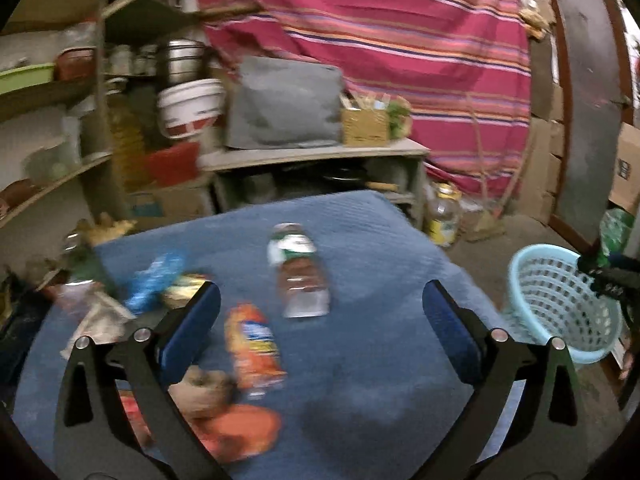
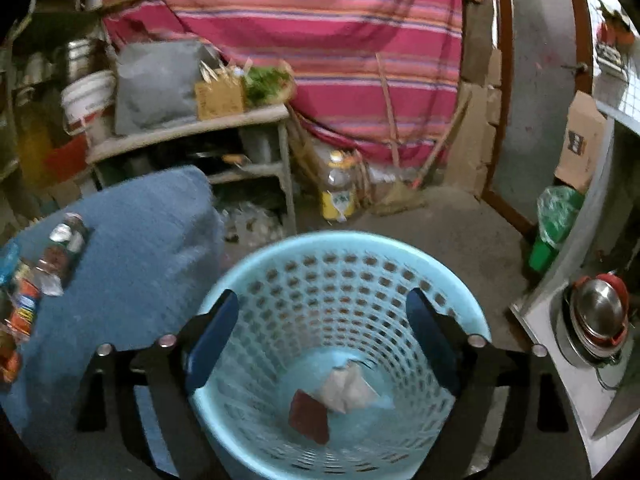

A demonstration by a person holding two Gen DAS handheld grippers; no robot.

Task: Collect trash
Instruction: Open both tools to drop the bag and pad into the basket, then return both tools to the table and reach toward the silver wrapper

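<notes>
Trash lies on a blue cloth-covered table (image 1: 360,360): a plastic bottle (image 1: 300,272), an orange snack wrapper (image 1: 254,348), a blue wrapper (image 1: 154,280), a brown crumpled piece (image 1: 206,390) and an orange piece (image 1: 244,426). My left gripper (image 1: 320,324) hovers open over the table, nothing between its blue pads. My right gripper (image 2: 322,340) stands open above the light blue basket (image 2: 280,264), which holds a whitish bag (image 2: 348,390) and a dark red wrapper (image 2: 308,416). The basket (image 1: 560,300) shows at the right in the left wrist view.
Shelves with pots and a white bucket (image 1: 190,108) stand behind the table, beside a low bench with a grey cushion (image 1: 284,104). A striped pink cloth (image 1: 400,40) hangs at the back. An oil bottle (image 2: 338,192) stands on the floor. A metal pot (image 2: 598,316) sits right.
</notes>
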